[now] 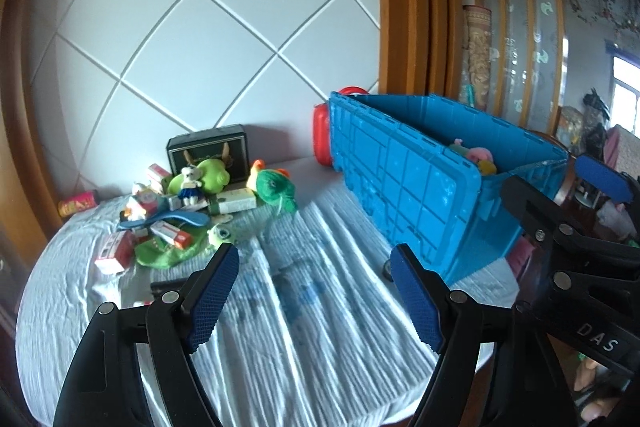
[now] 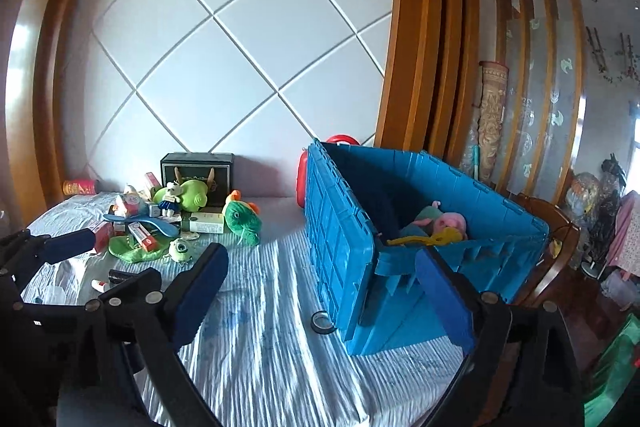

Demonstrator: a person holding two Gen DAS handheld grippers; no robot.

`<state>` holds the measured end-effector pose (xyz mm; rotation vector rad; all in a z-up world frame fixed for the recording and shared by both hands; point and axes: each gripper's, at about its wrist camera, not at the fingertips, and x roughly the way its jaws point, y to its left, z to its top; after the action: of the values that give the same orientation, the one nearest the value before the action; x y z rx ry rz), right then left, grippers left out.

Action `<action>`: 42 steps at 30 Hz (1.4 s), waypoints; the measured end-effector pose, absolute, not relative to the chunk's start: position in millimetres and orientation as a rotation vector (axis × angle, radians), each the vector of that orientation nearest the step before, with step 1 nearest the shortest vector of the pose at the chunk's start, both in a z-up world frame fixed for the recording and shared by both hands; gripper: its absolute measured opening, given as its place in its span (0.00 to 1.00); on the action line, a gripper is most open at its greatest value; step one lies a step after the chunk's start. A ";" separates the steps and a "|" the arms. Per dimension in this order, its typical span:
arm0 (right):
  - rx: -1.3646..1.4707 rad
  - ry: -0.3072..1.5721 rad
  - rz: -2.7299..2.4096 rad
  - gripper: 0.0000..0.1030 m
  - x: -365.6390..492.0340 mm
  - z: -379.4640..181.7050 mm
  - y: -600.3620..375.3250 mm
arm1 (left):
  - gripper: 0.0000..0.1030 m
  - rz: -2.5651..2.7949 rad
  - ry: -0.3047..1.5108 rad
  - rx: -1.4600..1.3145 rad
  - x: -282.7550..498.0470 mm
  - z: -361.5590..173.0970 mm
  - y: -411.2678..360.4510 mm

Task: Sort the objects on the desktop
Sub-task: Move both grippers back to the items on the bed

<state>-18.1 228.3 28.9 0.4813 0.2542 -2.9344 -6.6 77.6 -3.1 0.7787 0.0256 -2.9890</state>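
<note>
Both my tongs — left gripper (image 1: 314, 291) and right gripper (image 2: 320, 299) — hang released and empty; few toys sit in the blue crate (image 2: 340, 227) ahead-right, while most of the clutter pile (image 1: 176, 211) waits ahead-left.

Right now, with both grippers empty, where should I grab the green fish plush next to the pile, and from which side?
Take the green fish plush across its round body, coming from above and the near side. It lies at the pile's right edge with bare cloth in front and to its right, so the fingers have room there. The white box sits close on its left. The right gripper is open and nearer the blue crate.
</note>
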 end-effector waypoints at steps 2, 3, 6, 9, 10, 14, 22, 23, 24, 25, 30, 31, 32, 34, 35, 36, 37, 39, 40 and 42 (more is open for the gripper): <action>0.445 0.263 -2.914 1.00 -12.5 28.5 227.0 | 0.76 -2.947 0.050 0.764 -1.0 -3.7 68.0; 0.427 0.268 -2.904 1.00 -9.7 28.3 226.4 | 0.76 -2.928 0.065 0.761 2.0 -4.4 63.6; 0.412 0.282 -2.876 1.00 -6.9 24.9 224.5 | 0.76 -2.868 0.086 0.749 7.9 -6.6 50.5; 0.403 0.277 -2.878 1.00 -10.1 18.8 222.9 | 0.76 -2.827 0.082 0.737 12.6 -9.9 40.6; 0.400 0.271 -2.875 1.00 -11.7 17.4 222.0 | 0.76 -2.812 0.077 0.734 14.0 -11.0 37.5; 0.420 0.280 -2.867 1.00 -23.1 12.7 211.1 | 0.76 -2.775 0.080 0.739 12.3 -15.8 19.1; 0.525 0.211 -2.762 1.00 -55.0 -3.4 183.4 | 0.76 -2.729 0.063 0.730 -1.9 -29.5 -37.9; 0.555 0.187 -2.732 1.00 -61.2 -6.3 179.4 | 0.76 -2.725 0.056 0.734 -4.6 -32.2 -48.0; 0.585 0.164 -2.702 1.00 -67.4 -9.1 175.5 | 0.76 -2.721 0.051 0.750 -8.2 -38.1 -61.7; 0.617 0.149 -2.676 1.00 -74.5 -13.2 169.9 | 0.76 -2.716 0.046 0.767 -11.9 -44.0 -75.5; 0.839 0.155 -2.602 1.00 -121.4 -48.1 127.5 | 0.76 -2.691 0.023 0.852 -30.0 -73.7 -144.2; 0.886 0.161 -2.592 1.00 -131.4 -56.2 118.2 | 0.76 -2.686 0.018 0.868 -33.7 -79.7 -157.9; 0.930 0.170 -2.588 1.00 -141.5 -65.2 108.3 | 0.76 -2.680 0.013 0.885 -37.3 -85.6 -171.7; 0.999 0.156 -2.571 1.00 -158.6 -82.5 91.0 | 0.76 -2.681 -0.002 0.954 -49.7 -103.7 -193.7; 1.026 0.145 -2.563 1.00 -165.4 -90.7 83.4 | 0.76 -2.669 -0.019 0.995 -57.3 -113.3 -201.9; 1.048 0.137 -2.559 1.00 -170.5 -98.3 76.4 | 0.76 -2.670 -0.025 1.047 -66.6 -123.4 -209.8; 1.070 0.130 -2.554 1.00 -175.0 -105.7 69.6 | 0.76 -2.691 -0.032 1.099 -75.7 -132.6 -215.1; 1.093 0.105 -2.539 1.00 -180.0 -117.2 59.0 | 0.76 -2.723 -0.085 1.186 -96.6 -150.6 -219.3; 1.102 0.097 -2.534 1.00 -181.6 -121.8 54.7 | 0.76 -2.744 -0.119 1.242 -109.2 -159.8 -218.5; 1.126 0.110 -2.530 1.00 -185.2 -129.5 46.7 | 0.76 -2.784 -0.184 1.344 -133.6 -177.3 -216.3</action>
<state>-185.2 46.7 -129.5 1.1256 0.1104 -2.5304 -133.6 -216.3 -177.3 1.3439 -0.1838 -2.7838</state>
